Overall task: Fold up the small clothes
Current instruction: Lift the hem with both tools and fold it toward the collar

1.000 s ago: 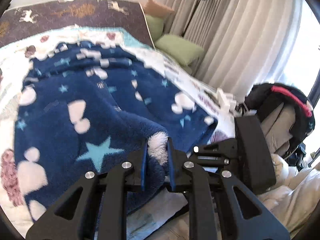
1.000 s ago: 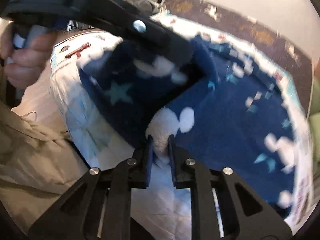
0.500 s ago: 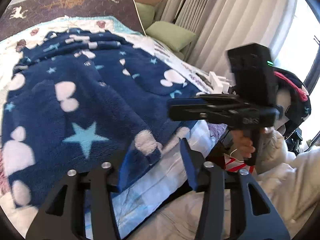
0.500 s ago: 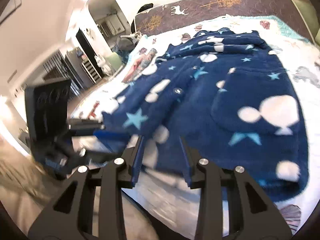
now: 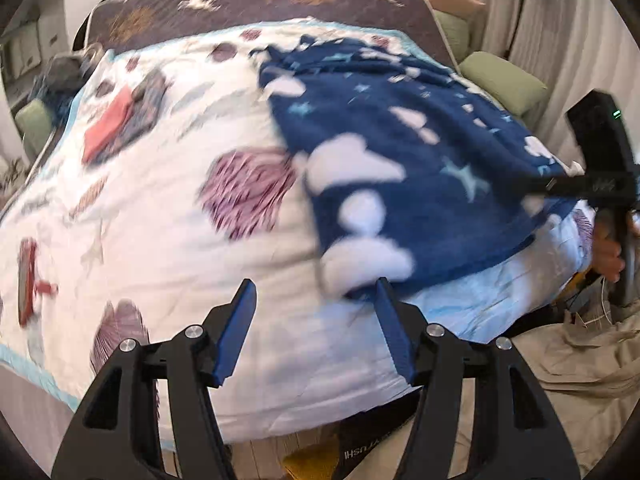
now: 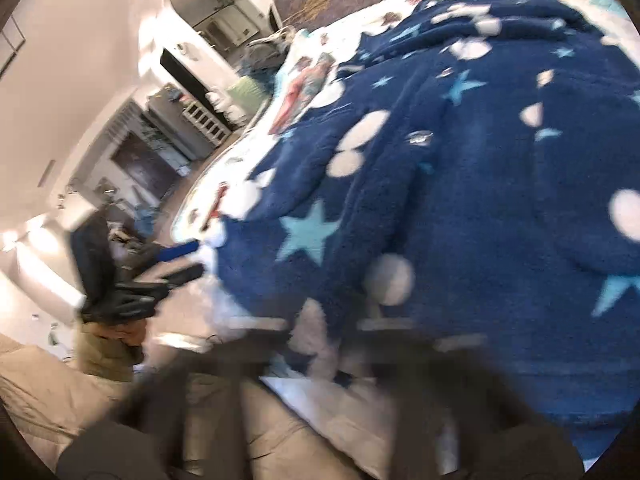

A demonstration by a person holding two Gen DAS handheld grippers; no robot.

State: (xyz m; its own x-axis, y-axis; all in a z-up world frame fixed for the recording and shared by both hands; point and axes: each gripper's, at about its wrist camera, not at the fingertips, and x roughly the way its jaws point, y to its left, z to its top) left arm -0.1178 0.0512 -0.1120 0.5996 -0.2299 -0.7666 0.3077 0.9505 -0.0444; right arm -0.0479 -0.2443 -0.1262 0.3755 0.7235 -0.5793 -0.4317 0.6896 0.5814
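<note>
Left gripper (image 5: 314, 326) fingers spreading wide over bare bedspread (image 5: 168, 240), nothing between them, the blue fleece garment (image 5: 420, 168) just off its right finger. Right gripper (image 6: 320, 344), blurred, fingers together at the garment's near hem.

Black hand-held grippers with blue finger pads, carried by a person in beige clothing.
The left gripper (image 5: 314, 320) has a black, angular frame with triangular cut-outs, four silver screw heads across its linkage, and flat blue pads (image 5: 236, 332) lining the inner faces of its fingers. The right gripper (image 5: 560, 186), seen to its right, is a slim black bar under a black box with a small green light. Creased beige fabric (image 5: 580, 356) lies below that gripper.
</note>
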